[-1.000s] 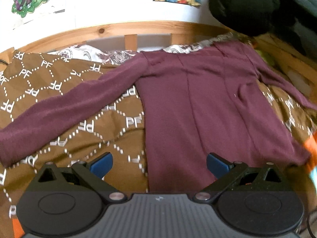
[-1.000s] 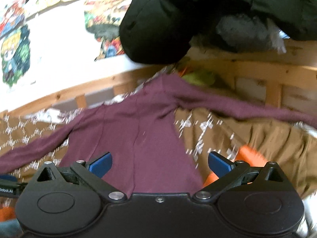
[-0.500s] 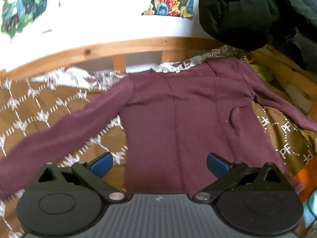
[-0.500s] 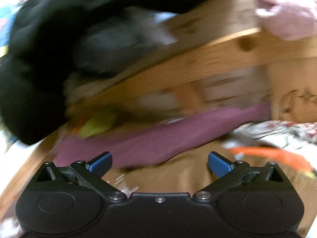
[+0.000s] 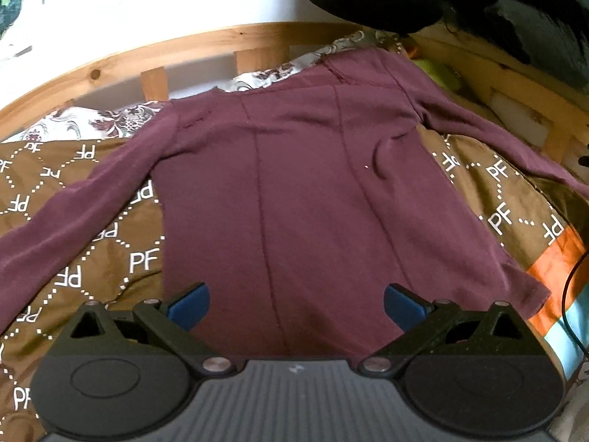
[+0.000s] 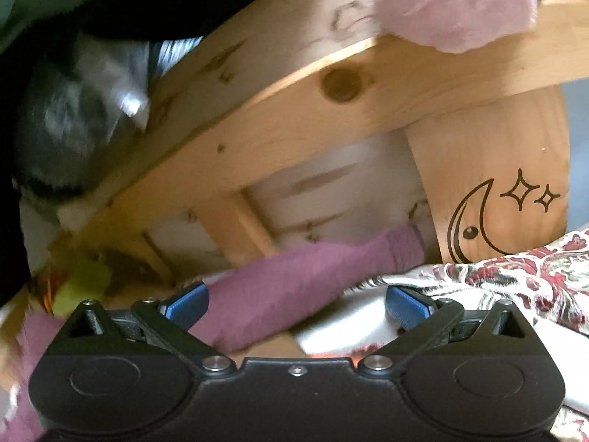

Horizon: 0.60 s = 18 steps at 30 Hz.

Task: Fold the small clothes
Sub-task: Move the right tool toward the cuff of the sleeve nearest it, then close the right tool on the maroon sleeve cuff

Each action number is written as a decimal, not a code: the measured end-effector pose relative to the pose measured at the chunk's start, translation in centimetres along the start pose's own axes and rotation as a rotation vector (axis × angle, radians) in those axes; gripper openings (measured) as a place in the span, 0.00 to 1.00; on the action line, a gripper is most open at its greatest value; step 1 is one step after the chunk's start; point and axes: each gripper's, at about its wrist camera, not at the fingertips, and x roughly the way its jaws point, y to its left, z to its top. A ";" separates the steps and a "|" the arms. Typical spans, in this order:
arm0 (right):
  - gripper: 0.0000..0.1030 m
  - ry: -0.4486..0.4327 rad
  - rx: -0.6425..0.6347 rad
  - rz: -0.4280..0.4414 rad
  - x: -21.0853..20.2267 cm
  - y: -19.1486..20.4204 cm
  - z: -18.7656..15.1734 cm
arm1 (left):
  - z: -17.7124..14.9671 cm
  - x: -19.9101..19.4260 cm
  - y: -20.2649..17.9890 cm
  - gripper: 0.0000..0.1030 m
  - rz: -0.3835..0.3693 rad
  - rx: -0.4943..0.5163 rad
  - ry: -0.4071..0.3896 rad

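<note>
Bedspread; maroon top between spread jaws

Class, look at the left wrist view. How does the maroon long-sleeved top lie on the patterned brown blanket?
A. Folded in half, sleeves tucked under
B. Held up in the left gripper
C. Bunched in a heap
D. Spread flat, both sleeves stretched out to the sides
D: the maroon top lies spread on the brown blanket with a sleeve running out to each side, and the left gripper is open above its hem, gripping nothing.
</note>
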 end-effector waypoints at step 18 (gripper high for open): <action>0.00 -0.409 -0.340 0.123 -7.2 4.0 -0.7 | 0.2 -1.6 1.7 0.99 0.023 -0.040 -0.059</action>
